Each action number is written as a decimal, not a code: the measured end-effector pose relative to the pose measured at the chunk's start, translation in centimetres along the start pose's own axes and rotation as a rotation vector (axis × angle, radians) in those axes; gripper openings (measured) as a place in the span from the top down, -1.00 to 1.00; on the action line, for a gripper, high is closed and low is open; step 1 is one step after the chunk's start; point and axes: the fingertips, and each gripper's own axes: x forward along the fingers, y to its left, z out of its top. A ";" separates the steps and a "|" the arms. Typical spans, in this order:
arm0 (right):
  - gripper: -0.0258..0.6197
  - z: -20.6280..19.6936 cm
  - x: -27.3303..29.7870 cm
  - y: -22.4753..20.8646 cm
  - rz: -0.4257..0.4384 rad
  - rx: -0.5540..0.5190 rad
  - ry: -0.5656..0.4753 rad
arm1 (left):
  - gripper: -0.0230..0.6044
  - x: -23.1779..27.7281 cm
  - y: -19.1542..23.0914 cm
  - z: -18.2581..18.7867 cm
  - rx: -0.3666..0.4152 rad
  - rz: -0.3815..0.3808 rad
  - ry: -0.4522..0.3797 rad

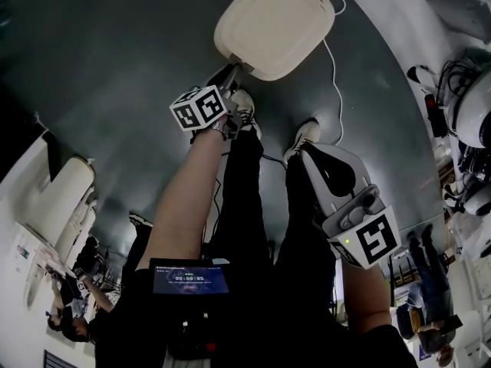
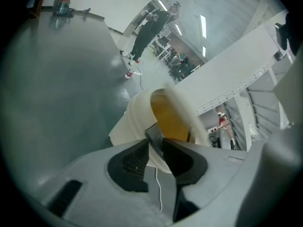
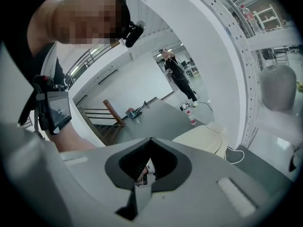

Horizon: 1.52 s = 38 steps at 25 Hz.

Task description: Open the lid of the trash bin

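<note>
Down on the grey floor, just ahead of the person's shoes, sits the cream trash bin. The head view gives only the top of it. The left gripper view shows the lid tipped up off the rim, with a yellowish inside in the gap. The left claw is nearly closed, pinching a thin dark tab at the bin's front. What that tab joins is hard to make out. The right claw is pressed together on nothing, well back from the bin.
</note>
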 end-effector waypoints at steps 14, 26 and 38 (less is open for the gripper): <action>0.90 -0.6 -0.1 0.1 0.009 0.002 0.002 | 0.61 0.1 -0.3 0.2 -0.004 -0.014 -0.014; 0.90 -0.4 -1.0 -0.3 -0.001 -0.008 -0.008 | 0.61 0.3 -0.2 -0.1 0.011 0.012 0.009; 0.90 1.2 -2.6 0.6 0.000 -0.041 -0.028 | 0.92 -1.5 -0.6 0.4 0.097 0.090 0.019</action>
